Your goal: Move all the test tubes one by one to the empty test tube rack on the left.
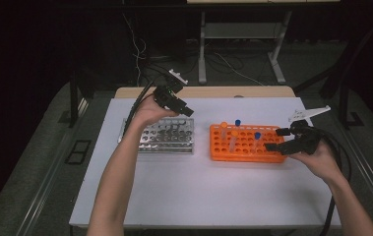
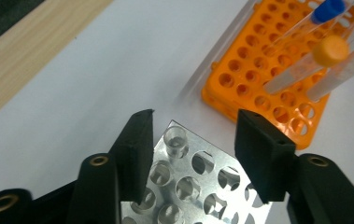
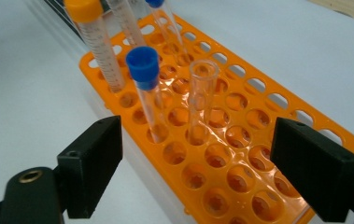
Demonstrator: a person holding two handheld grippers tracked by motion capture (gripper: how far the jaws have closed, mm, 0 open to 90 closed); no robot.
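Tubes are being left standing in the orange rack, just ahead of the right tongs; both tongs, left tongs above the metal rack, are being held wide open, empty, nothing yet gripped.

Brightly lit from above across the white table, dark beyond its edges; glare on the metal rack; near jaws softly blurred.

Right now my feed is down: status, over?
Left gripper open over metal rack. Right gripper open at orange rack, uncapped tube ahead. Blue-capped tube close beside.
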